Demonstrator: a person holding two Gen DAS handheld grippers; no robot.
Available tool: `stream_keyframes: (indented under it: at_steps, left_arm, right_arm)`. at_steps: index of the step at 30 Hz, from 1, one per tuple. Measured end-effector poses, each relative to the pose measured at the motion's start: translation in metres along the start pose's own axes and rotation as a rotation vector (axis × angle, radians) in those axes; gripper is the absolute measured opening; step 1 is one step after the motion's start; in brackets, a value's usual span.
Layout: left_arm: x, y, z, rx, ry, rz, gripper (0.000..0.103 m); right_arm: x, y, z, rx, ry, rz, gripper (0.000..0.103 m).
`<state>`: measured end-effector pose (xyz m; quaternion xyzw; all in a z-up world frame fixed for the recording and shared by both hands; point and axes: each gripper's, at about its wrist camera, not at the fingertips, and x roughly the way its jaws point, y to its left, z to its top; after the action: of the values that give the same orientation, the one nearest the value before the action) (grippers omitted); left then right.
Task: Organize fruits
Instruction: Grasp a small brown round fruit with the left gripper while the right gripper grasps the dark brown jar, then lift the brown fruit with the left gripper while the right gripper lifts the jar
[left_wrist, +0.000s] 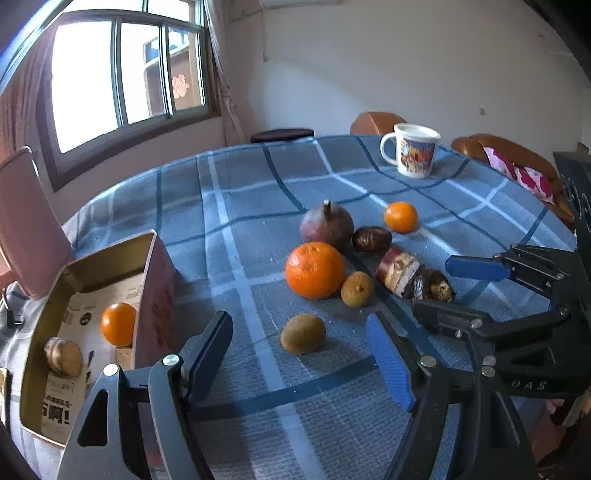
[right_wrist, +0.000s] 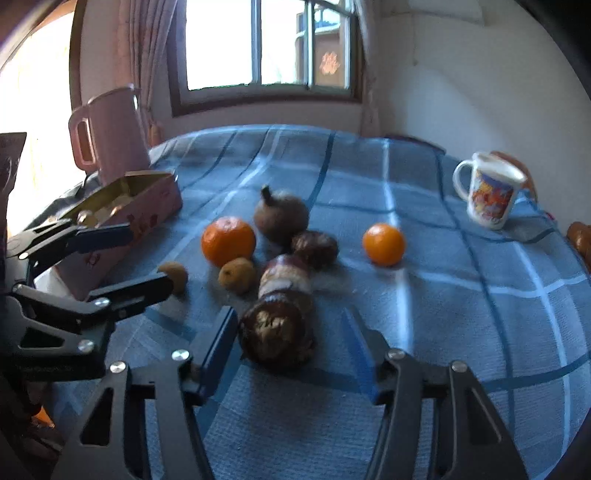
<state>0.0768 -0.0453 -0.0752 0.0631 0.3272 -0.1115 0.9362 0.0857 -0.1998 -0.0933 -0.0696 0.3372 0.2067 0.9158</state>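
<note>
Fruits lie on the blue checked tablecloth (left_wrist: 240, 206): a large orange (left_wrist: 314, 270), a small orange (left_wrist: 400, 216), a pomegranate (left_wrist: 326, 223), a kiwi (left_wrist: 303, 333), a small brown pear-like fruit (left_wrist: 357, 288), a dark round fruit (left_wrist: 371, 239) and a dark long fruit with a paper band (left_wrist: 413, 278). A pink tin box (left_wrist: 155, 295) at left holds an orange (left_wrist: 118, 324) and a brown fruit (left_wrist: 63, 356). My left gripper (left_wrist: 299, 362) is open, just before the kiwi. My right gripper (right_wrist: 291, 343) is open around the near end of the banded fruit (right_wrist: 277, 332).
A white printed mug (left_wrist: 413, 151) stands at the table's far right. A pink jug (right_wrist: 110, 133) stands behind the box (right_wrist: 147, 206). Wooden chairs (left_wrist: 509, 151) ring the far edge. A window is at the back.
</note>
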Motion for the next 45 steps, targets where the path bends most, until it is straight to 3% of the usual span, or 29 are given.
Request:
stream_keyframes:
  at_steps: [3, 5, 7, 13, 18, 27, 45]
  left_arm:
    - [0.005, -0.001, 0.001, 0.004, 0.019, -0.010, 0.073]
    - [0.011, 0.000, 0.002, 0.001, 0.052, -0.033, 0.055]
    - [0.016, 0.000, 0.002, -0.004, 0.079, -0.048, 0.048]
    - [0.025, 0.001, 0.000, -0.022, 0.136, -0.085, 0.047]
    - [0.028, 0.002, 0.001, -0.035, 0.153, -0.085, 0.032]
    - [0.020, 0.002, 0.000, -0.042, 0.109, -0.109, 0.031]
    - [-0.005, 0.001, 0.000, -0.033, -0.042, -0.063, 0.031]
  right_arm:
    - [0.007, 0.001, 0.000, -0.004, 0.044, 0.020, 0.050]
    - [0.009, -0.002, 0.000, 0.006, 0.051, 0.036, 0.048]
    - [0.008, -0.004, -0.001, 0.021, 0.050, 0.051, 0.047]
    - [0.005, 0.000, -0.001, 0.005, 0.036, 0.047, 0.047]
    - [0.003, -0.001, -0.001, 0.009, 0.021, 0.054, 0.047]
    - [-0.008, 0.001, -0.003, 0.008, -0.048, 0.051, 0.047]
    - [-0.029, 0.004, -0.007, -0.022, -0.189, 0.042, 0.047]
